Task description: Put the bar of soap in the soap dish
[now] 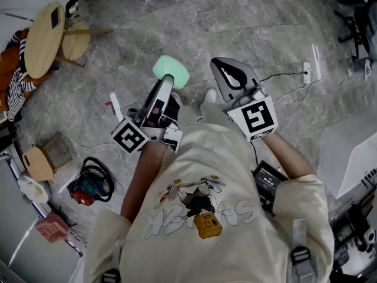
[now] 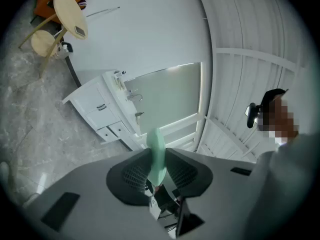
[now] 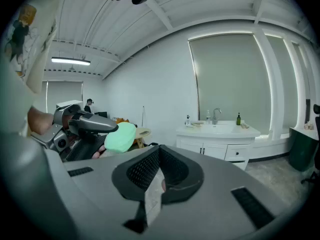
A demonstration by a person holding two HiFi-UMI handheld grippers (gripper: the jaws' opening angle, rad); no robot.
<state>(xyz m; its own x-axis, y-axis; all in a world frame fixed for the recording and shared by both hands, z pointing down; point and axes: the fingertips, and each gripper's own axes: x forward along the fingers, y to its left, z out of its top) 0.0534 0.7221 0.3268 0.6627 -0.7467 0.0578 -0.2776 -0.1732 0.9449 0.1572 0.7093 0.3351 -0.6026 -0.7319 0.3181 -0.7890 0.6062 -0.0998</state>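
1. In the upper centre of the head view, the left gripper (image 1: 167,80) is clenched on the mint-green oval bar of soap (image 1: 171,71). The right gripper (image 1: 228,71) is closed and empty.
2. Risk: the soap looks pinched near one end, so it could slip out and drop onto the grey marble floor (image 1: 247,22).
3. No soap dish can be made out. The white sink vanity (image 3: 220,134) is right of centre in the right gripper view.
4. Count: one soap, two grippers, one vanity.

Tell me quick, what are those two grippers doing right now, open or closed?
Left gripper: closed on the green bar of soap.
Right gripper: closed, nothing between its jaws.
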